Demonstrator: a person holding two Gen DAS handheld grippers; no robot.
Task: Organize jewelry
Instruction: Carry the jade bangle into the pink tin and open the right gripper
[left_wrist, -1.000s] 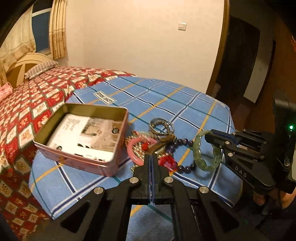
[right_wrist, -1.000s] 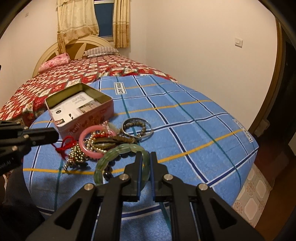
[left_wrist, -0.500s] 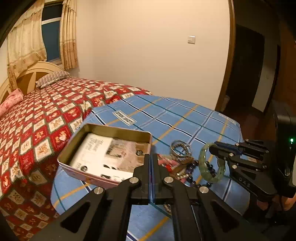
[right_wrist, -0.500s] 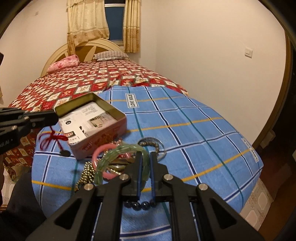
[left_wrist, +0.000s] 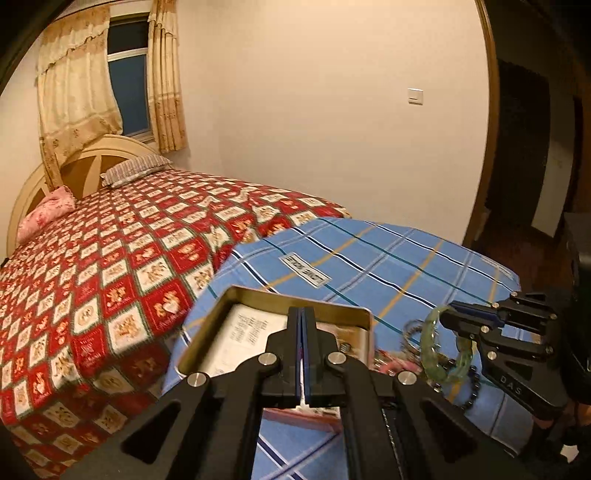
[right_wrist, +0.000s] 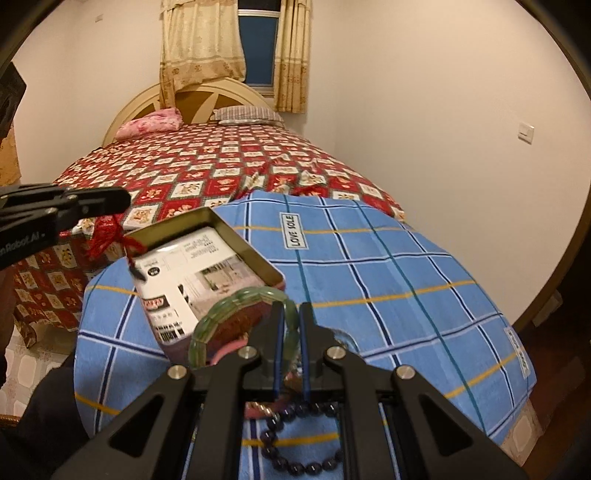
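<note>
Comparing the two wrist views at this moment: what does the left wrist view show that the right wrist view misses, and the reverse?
Left wrist view only: the dark doorway and metal bangles beside the tin.

Right wrist view only: the red cord hanging from the left tool above the tin, hidden behind the fingers in the left view.

Both: the open tin, the green bangle clamped in the right tool, dark beads, the blue checked cloth, the bed.

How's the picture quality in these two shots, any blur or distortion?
Left wrist view: warm dim light, strong fisheye bending of the door frame, quilt smeared low down. Right wrist view: same curvature, tin and green bangle slightly soft.
</note>
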